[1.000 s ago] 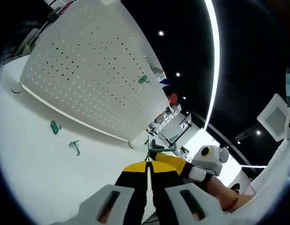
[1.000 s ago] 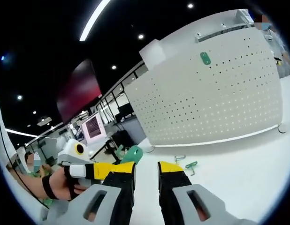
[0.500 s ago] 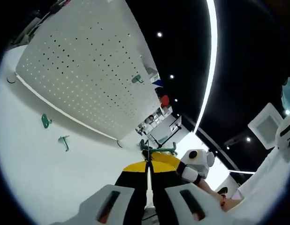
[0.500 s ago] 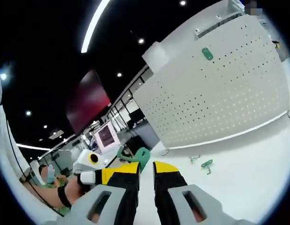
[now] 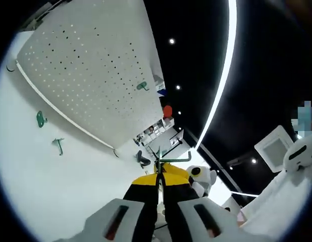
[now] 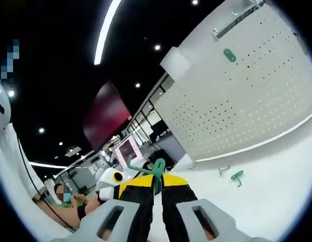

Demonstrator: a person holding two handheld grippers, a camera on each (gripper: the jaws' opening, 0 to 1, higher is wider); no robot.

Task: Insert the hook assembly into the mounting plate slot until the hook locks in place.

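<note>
White worktop (image 5: 70, 191) runs under both views, tilted by the hands. White perforated mounting plate (image 5: 90, 65) stands upright along its far edge; a green hook already mounted (image 5: 142, 86) sits high on the plate face toward one end. In the right gripper view the plate (image 6: 242, 101) carries a green oval piece (image 6: 229, 55) near its top edge. Two loose green parts on the worktop just before the plate's foot: a flat oval piece (image 5: 41, 119) and a bent hook (image 5: 58, 145); the right gripper view shows the same pair, loose hook (image 6: 237, 176) beside a small wire piece (image 6: 224, 170). Left gripper (image 5: 159, 174): jaws drawn nearly together, pinching a thin green wire hook assembly (image 5: 168, 160) at the tips, its arms jutting past the yellow pads. Right gripper (image 6: 157, 182): jaws likewise close, clamped on a green hook part (image 6: 157, 169) standing up between the tips. Both held pieces are in the air, well apart from the plate, each gripper's jaws aimed off to the side of it. Judged step: carry and approach, insertion not begun. Next move calls for swinging the held hook round toward the plate face, lining its tabs with a slot, then pressing in until it seats
</note>
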